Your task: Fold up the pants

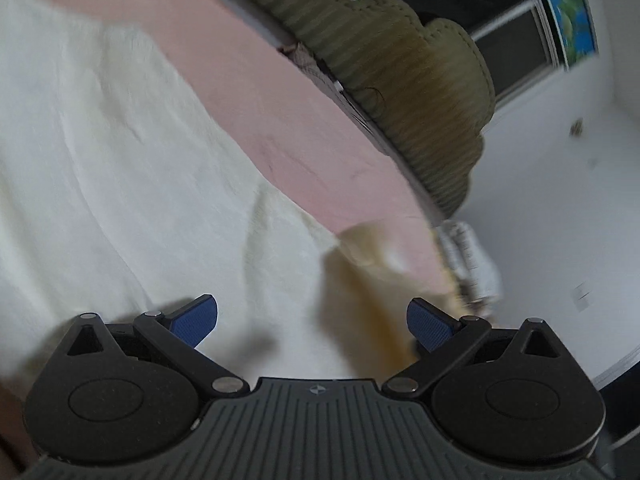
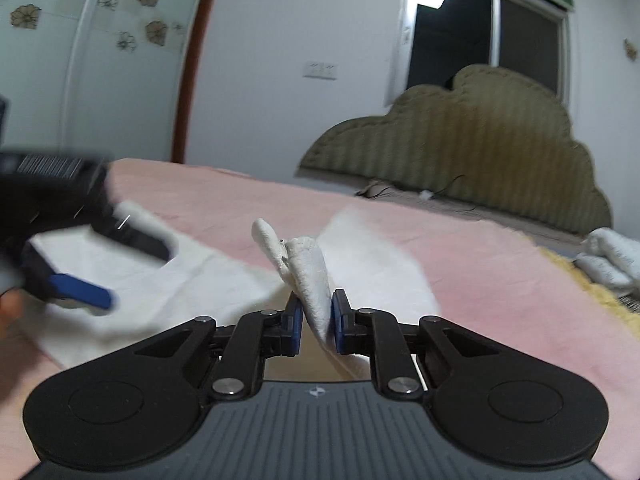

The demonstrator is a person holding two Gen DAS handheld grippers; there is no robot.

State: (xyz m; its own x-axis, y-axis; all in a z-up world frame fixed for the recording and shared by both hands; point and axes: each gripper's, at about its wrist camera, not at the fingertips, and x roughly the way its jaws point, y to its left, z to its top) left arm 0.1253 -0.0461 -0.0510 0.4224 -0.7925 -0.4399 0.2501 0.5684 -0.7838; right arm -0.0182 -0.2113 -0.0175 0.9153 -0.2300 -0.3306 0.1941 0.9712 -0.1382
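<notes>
White pants [image 1: 120, 184] lie spread on a pink bed sheet [image 1: 280, 112]. In the left wrist view my left gripper [image 1: 312, 326] stands open above the white cloth, nothing between its blue pads, and the picture is tilted and blurred. In the right wrist view my right gripper [image 2: 316, 320] is shut on a bunched fold of the pants [image 2: 310, 276], which sticks up between the pads. The rest of the pants [image 2: 160, 280] lies flat behind it. The left gripper [image 2: 92, 268] shows blurred at the left of that view, open over the cloth.
An olive padded headboard [image 2: 460, 148] stands at the far end of the bed, below a dark window [image 2: 480, 36]. Rolled white towels [image 2: 612, 260] and a yellow fuzzy cloth [image 2: 592, 284] lie at the right edge. A hand [image 2: 10, 312] shows at the far left.
</notes>
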